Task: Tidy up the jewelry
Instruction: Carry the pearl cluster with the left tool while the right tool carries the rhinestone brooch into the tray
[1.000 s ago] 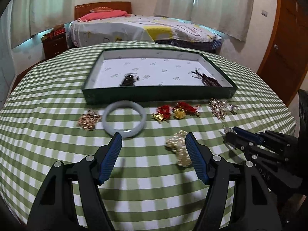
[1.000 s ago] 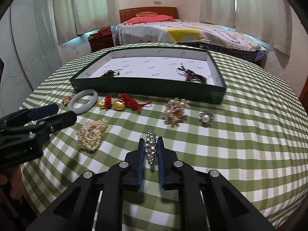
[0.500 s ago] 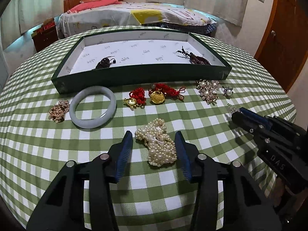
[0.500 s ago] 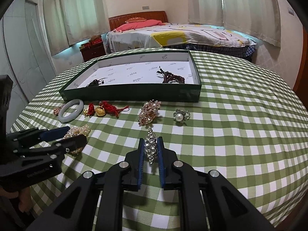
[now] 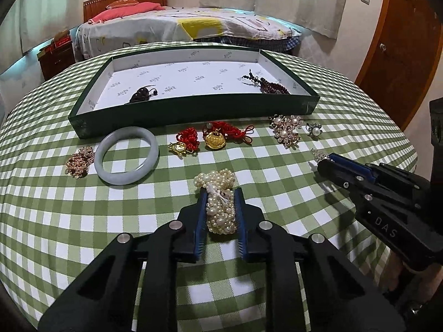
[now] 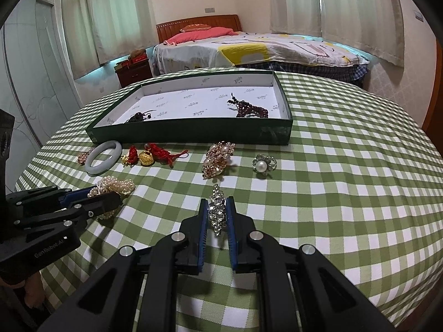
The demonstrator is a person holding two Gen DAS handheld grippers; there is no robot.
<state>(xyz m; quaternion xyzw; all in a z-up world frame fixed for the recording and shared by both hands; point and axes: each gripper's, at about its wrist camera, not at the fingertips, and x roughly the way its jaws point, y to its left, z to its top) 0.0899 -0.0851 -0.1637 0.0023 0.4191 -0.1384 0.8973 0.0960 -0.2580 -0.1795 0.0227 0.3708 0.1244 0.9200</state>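
- Left hand-held gripper (image 5: pixel 220 210) clamps the pearl strand (image 5: pixel 218 202); right hand-held gripper (image 6: pixel 217 215) pinches the crystal brooch (image 6: pixel 217 210).
- Pickup step; next, likely, both carry to the tray (image 5: pixel 193 109) at 12 o'clock.

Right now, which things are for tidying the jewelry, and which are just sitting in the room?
For the job:
- pearl bundle in the left tool
- crystal brooch in the right tool
- green tray
- jade bangle
- pearl ring
- red-cord gold charms

Just lying about:
- bed
- nightstand
- curtains
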